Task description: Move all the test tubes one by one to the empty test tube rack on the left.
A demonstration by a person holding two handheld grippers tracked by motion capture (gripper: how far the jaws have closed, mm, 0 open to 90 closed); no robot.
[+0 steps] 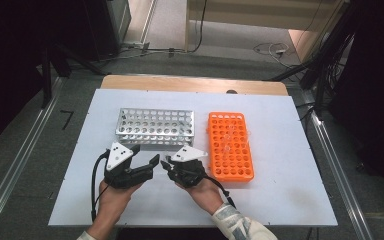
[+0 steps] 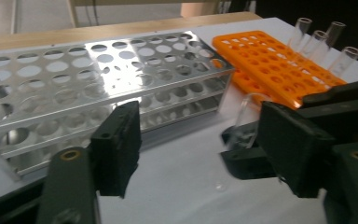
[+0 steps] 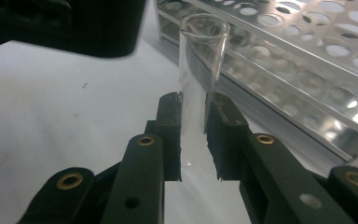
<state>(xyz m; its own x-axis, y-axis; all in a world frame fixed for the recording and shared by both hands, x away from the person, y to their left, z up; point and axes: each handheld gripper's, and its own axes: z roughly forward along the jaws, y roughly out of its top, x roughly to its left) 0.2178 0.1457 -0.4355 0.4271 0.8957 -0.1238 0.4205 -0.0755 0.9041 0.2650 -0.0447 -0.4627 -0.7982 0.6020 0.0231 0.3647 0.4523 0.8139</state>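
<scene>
Right gripper (image 3: 193, 140): nearest the lens in the right gripper view, its two black jaws are clamped on a clear glass test tube.
Test tube (image 3: 200, 70): it stands up out of the right jaws, pinched low on its body, open mouth above the jaw tips and leaning slightly; in the left gripper view the tube (image 2: 243, 119) shows ahead and to the right of the left jaws, gripped by the other gripper.
Left gripper (image 2: 200, 149): jaws apart at a middling gap with nothing between them, bare white tabletop showing in the gap; no pad touches the tube.
Both grippers from above: left gripper (image 1: 147, 156) and right gripper (image 1: 166, 163) face each other tip to tip, near but apart, each in a hand coming from the bottom edge.
Metal rack (image 1: 155, 127): silvery, rows of round holes, just beyond both sets of jaws; its holes look unfilled.
Orange rack (image 1: 230, 146): just beside the right gripper, on its outer side, lying next to the metal rack; a few clear tubes (image 2: 314, 42) stand in it near its far end.
Tabletop (image 1: 280, 190): white sheet carrying both racks, under the jaws.
</scene>
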